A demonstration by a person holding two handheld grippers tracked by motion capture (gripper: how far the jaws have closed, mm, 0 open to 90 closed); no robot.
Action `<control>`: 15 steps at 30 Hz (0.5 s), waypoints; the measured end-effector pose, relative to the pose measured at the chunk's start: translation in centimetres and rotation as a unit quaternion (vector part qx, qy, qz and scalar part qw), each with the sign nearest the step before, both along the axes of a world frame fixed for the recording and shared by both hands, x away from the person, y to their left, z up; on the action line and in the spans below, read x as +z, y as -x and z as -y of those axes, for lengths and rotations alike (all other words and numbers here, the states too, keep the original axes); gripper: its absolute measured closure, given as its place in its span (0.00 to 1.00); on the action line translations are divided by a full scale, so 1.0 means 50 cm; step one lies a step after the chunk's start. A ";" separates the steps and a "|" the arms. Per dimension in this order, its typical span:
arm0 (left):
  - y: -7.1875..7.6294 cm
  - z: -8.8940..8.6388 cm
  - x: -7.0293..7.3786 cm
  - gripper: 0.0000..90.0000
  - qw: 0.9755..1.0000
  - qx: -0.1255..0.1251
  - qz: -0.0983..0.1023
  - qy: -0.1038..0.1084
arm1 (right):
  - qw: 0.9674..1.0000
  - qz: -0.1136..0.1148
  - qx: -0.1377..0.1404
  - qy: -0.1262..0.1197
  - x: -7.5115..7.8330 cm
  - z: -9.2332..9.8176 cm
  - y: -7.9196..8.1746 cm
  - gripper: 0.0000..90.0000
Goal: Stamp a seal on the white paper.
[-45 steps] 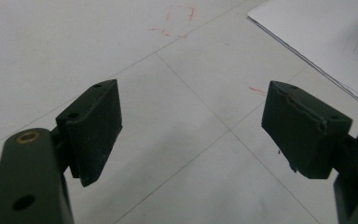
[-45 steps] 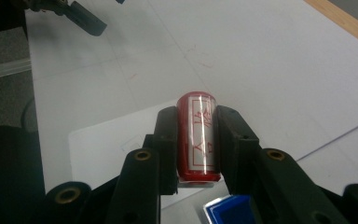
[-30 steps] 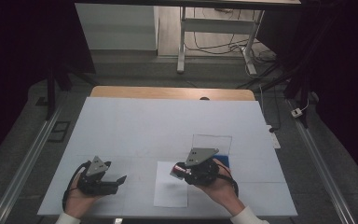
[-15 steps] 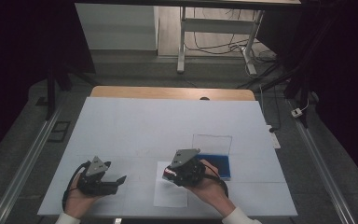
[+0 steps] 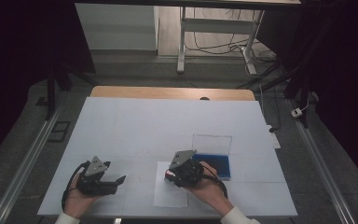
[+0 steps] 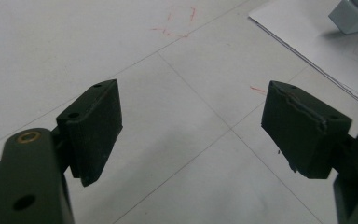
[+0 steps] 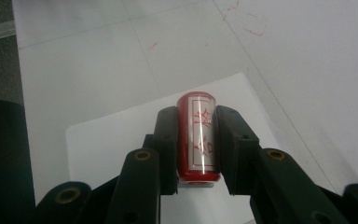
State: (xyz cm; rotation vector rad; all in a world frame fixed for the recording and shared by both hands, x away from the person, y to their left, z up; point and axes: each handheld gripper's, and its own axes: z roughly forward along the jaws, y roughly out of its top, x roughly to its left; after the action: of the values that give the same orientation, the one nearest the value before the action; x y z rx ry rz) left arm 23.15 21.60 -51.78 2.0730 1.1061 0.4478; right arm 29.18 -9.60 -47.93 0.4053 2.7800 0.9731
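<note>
Since a second ago, right gripper [image 5: 171, 176] has carried its clamped red stamp [image 7: 196, 135] onto white paper [image 5: 170, 196]; left gripper [image 5: 120, 179] rests open on the pale table [image 5: 168, 121].

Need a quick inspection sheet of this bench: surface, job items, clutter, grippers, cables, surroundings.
Surface: white table with faint red pen marks and seam lines.
Job's things: red stamp over a white paper sheet; blue ink pad case with its clear lid up, right of the sheet.
Clutter: nothing seen on the table.
Grippers: right gripper shut on the stamp; left gripper open, nothing between its jaws, above bare table.
Cables: one trails from each gripper; floor cables behind the table, and a plug strip to its right.
Surroundings: dark room, a desk frame beyond, rails along both sides.
</note>
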 end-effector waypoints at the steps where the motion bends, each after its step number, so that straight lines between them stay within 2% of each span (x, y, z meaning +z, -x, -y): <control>1: 0.000 0.000 0.000 0.23 1.000 0.000 0.000 0.000 | 1.000 0.000 0.002 0.002 -0.001 0.000 -0.001 0.78; 15: -0.001 0.000 -0.001 0.23 1.000 -0.001 -0.001 -0.002 | 1.000 0.000 0.002 0.012 -0.013 -0.003 -0.003 0.78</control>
State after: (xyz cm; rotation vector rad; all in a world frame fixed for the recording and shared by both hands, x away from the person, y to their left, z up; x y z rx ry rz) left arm 23.18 21.61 -51.81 2.0776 1.1053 0.4467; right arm 29.31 -9.47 -48.57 0.3964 2.7897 0.9402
